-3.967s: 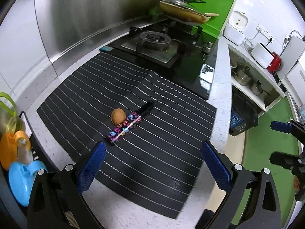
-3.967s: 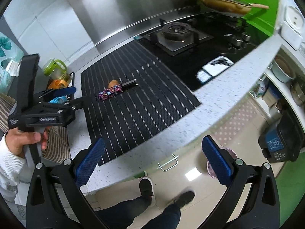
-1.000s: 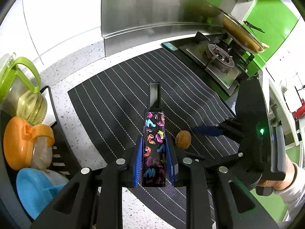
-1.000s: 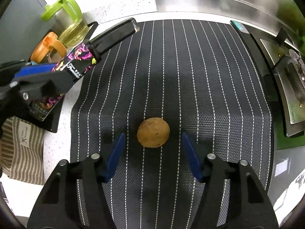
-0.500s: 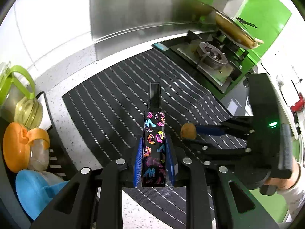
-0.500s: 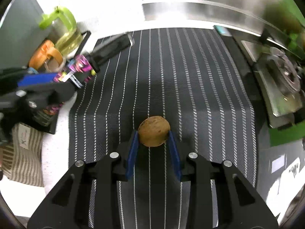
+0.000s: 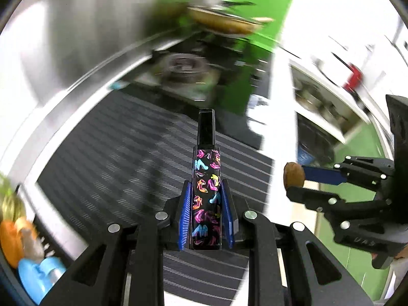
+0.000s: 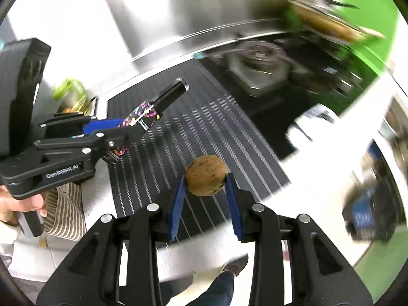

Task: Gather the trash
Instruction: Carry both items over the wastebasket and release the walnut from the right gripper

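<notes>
My left gripper is shut on a long black tube printed with colourful shoes, its black cap pointing away from me. The same tube shows in the right wrist view, sticking out of the left gripper above the mat. My right gripper is shut on a round brown nut-like ball, held clear of the striped mat. In the left wrist view the ball sits at the tips of the right gripper, out past the counter edge.
A black striped mat covers the white counter. A gas hob and a pan stand behind it. Coloured jugs sit at the left. A dark bin with a blue label stands on the green floor. A person's shoe is below.
The right gripper closed on the brown ball and lifted it off the mat toward the counter edge. The left gripper, still holding the tube, swung the same way and rolled; the view is blurred.
</notes>
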`<state>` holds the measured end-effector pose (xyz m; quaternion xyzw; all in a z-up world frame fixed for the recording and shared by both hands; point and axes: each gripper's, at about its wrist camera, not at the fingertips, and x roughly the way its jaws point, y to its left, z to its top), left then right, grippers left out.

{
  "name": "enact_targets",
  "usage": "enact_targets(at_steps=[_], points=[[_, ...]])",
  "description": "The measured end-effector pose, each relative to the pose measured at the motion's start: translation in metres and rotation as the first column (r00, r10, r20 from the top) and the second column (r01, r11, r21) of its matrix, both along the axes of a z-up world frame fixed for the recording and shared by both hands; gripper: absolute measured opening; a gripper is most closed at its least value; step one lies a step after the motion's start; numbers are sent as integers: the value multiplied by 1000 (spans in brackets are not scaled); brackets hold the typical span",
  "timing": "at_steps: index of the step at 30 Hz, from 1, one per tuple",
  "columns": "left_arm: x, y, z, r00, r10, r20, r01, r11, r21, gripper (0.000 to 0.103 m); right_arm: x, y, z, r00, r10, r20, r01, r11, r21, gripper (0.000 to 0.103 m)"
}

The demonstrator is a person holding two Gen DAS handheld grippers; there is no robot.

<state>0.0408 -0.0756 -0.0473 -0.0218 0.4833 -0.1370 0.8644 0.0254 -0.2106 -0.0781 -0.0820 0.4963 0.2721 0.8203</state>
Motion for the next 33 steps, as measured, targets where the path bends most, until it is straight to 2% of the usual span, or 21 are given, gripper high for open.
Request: enact_targets(at_steps=[4,7,11,15,19,25,33], points=[[-6,-51,5,990,-141,16,141,990,-8,22,-30,-64,11,985,-170,24,170,985,7,32],[-12,-102,6,966,-258,26,259,966,-21,22,-50,-113,14,960,-277,31,277,961,2,32],[-18,-160,-5,933,-359,19,359,932,-41,22,-72,-180,7,913,-407,21,407,913,-13,32],[-22,-212,-29,911,-412,-7,411,910,-52,22,-82,-234,-13,880,-476,7,476,879,-34,33],[-18,-255,-69,909,-414,-57,411,910,-56,22,-71,-286,-58,866,-498,-50,496,867,-43,33],[-1,-299,-125,917,-384,-110,383,923,-36,22,-33,-336,-128,879,-461,-124,459,887,-43,33],[31,-328,-201,921,-355,-159,356,934,-22,22,10,-363,-226,891,-407,-200,400,913,-79,33]])
